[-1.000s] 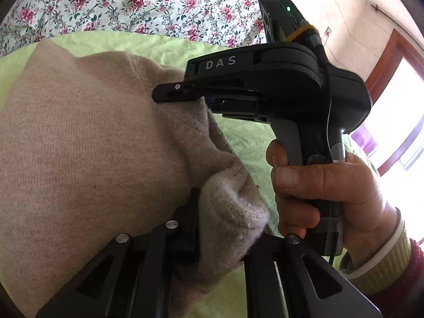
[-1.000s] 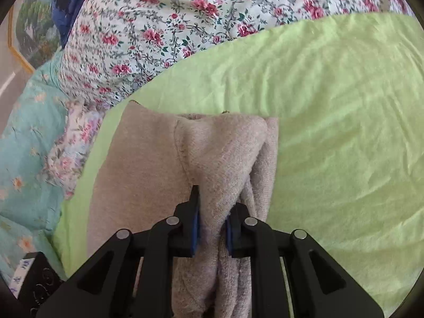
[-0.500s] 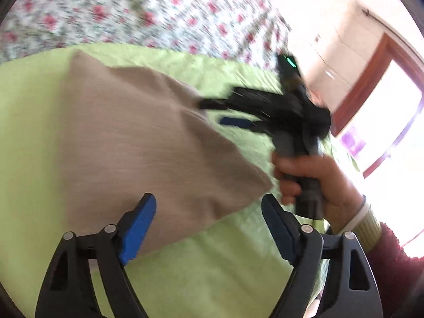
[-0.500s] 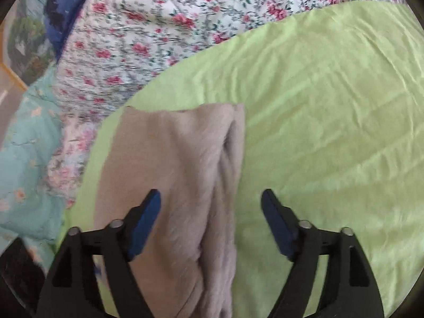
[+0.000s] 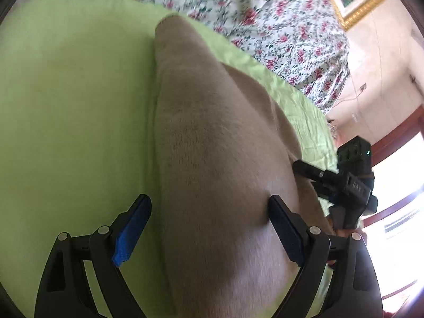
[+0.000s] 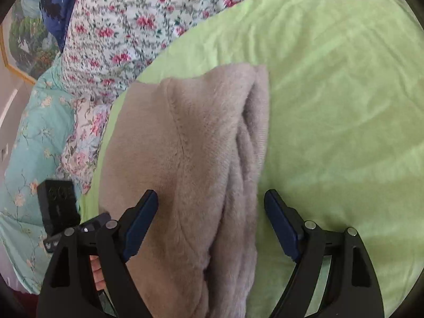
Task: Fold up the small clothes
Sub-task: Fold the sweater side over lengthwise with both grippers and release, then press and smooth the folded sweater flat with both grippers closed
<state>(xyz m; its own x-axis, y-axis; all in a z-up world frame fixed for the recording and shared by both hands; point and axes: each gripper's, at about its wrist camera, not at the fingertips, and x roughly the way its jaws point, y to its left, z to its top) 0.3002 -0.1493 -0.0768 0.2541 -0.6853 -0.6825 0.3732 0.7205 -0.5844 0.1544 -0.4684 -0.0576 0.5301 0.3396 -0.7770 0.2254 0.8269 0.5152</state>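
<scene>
Beige knit garment (image 6: 190, 159) — one, folded — on one green sheet (image 6: 331, 92). Two grippers, left (image 5: 209, 228) and right (image 6: 210, 222), both spread wide, gripping nothing.

Only one piece of lettering readable: pale capitals "DAS" on the black side plate of the right gripper (image 5: 318, 182), seen in the left wrist view, just behind its fingers and below the small black box with the green light on top of that gripper; last letter partly blurred. In the right wrist view, faint pale marks on the black box (image 6: 58, 201) of the left gripper and on the plate just below that box, too blurred to read. No other words, numbers or signs legible anywhere
</scene>
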